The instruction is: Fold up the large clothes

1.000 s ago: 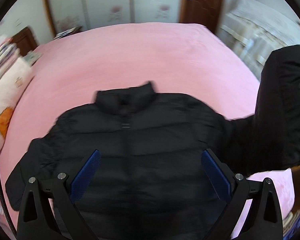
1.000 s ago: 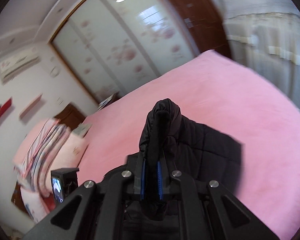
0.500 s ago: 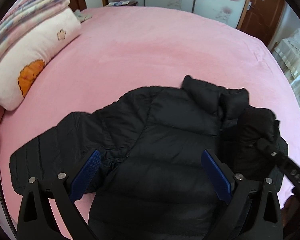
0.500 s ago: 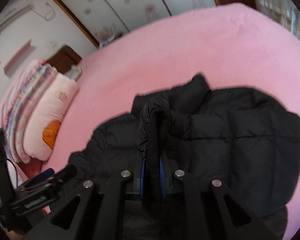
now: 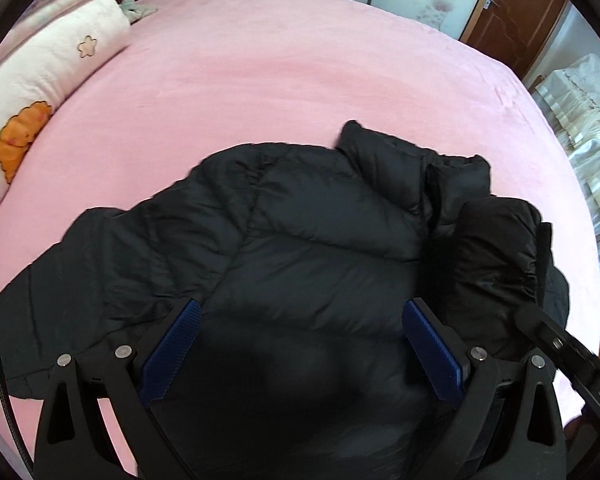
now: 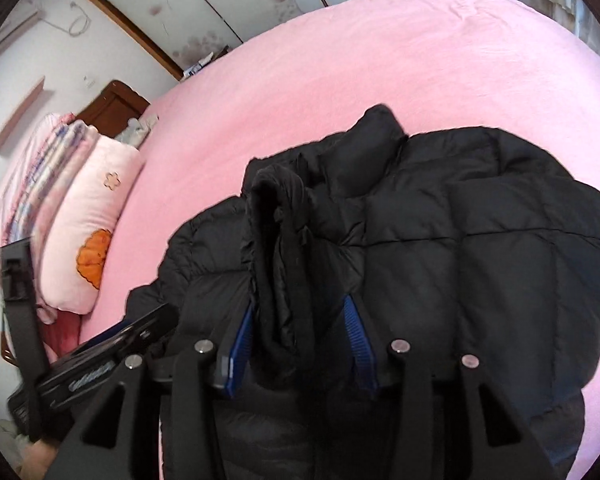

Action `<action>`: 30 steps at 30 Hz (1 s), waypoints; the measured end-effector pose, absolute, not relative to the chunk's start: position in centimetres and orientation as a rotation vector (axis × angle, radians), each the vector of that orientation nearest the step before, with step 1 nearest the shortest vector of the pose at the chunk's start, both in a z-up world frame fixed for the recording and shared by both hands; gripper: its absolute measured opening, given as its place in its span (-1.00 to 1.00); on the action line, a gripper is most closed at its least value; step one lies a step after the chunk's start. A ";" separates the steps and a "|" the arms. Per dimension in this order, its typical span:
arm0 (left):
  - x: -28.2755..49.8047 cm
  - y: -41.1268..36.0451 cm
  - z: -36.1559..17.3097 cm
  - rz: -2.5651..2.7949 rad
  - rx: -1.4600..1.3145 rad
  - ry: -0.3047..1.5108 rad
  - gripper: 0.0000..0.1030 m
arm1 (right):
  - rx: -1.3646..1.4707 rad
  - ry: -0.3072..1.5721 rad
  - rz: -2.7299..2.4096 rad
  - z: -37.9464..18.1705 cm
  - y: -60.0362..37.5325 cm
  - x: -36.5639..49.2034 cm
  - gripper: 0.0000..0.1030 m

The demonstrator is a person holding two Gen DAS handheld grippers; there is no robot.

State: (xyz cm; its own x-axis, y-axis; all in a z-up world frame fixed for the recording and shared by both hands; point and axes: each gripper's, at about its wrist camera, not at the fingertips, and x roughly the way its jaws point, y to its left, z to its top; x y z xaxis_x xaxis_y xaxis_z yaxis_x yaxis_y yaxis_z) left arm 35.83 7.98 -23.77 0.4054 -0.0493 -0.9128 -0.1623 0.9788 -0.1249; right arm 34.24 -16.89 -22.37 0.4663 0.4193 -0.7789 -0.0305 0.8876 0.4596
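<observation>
Right sleeve (image 6: pixel 280 248) folded across black puffer jacket (image 5: pixel 300 248) on bed (image 5: pixel 300 80). Right claw (image 6: pixel 296 332) parted, cuff loose between. Left claw (image 5: pixel 300 344) wide, empty. Left sleeve (image 5: pixel 80 280), body folds remain.

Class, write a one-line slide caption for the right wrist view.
Right gripper opens around the black jacket sleeve cuff folded across the jacket.

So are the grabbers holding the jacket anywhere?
Nothing is clamped. The left gripper is open over the black puffer jacket; its sleeve cuff lies loose between the open jaws of the right gripper.
</observation>
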 end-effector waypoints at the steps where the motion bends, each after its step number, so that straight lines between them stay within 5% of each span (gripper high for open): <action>1: 36.0 7.6 -23.8 0.064 -0.211 1.151 0.94 | 0.423 1.047 0.293 -22.0 -17.3 34.0 -0.12; 9: 37.0 4.9 -23.3 0.009 -0.200 1.132 0.94 | 0.355 0.963 0.245 -19.0 -19.4 31.8 -0.12; 30: 40.8 5.8 -30.6 -0.195 -0.185 1.291 0.91 | 0.263 1.100 -0.039 -24.1 -27.9 26.8 -0.12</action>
